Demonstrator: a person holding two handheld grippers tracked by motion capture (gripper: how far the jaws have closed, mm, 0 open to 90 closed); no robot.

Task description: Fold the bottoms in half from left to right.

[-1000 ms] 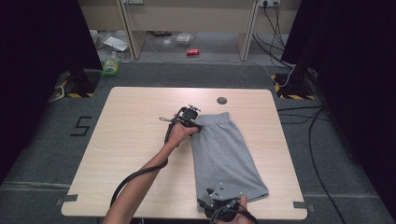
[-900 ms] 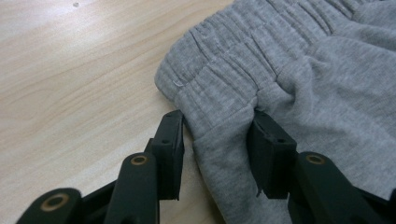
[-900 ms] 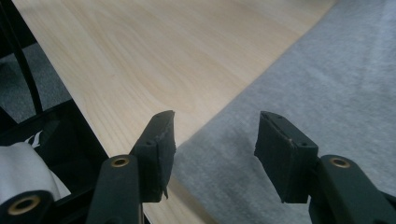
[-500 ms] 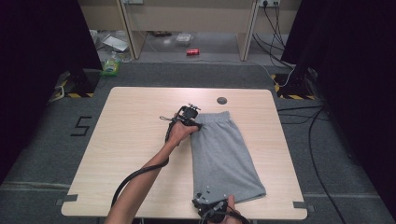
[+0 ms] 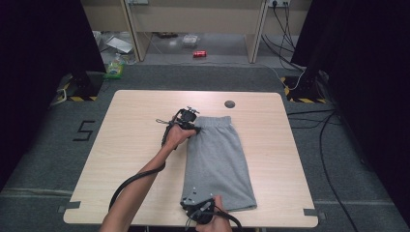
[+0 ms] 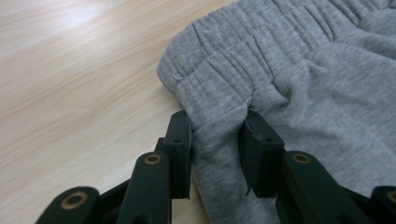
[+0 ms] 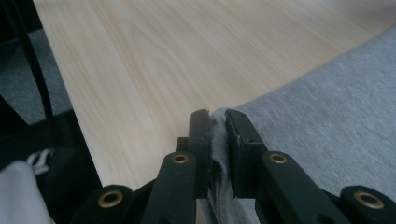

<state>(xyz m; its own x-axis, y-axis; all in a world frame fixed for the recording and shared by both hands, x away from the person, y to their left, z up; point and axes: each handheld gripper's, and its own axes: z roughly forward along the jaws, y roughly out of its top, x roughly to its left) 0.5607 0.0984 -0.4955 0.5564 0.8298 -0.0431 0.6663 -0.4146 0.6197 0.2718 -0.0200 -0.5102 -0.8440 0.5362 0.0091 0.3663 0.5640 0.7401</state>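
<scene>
Wooden table [image 5: 130, 145], grey shorts [image 5: 217, 159] flat, folded lengthwise, waistband far, hems near. Fold in hand judged barely begun: corners gripped, cloth not yet lifted. Left gripper [image 6: 215, 135], jaws just closing, pinches bunched fabric below waistband corner. Right gripper [image 7: 216, 122], jaws just closed, clamped on hem corner at near table edge.

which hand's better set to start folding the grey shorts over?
Right, probably. The right gripper is pinched tight on the shorts' hem corner. The left gripper has been closing on bunched waistband fabric, its fingers standing wider apart.
</scene>
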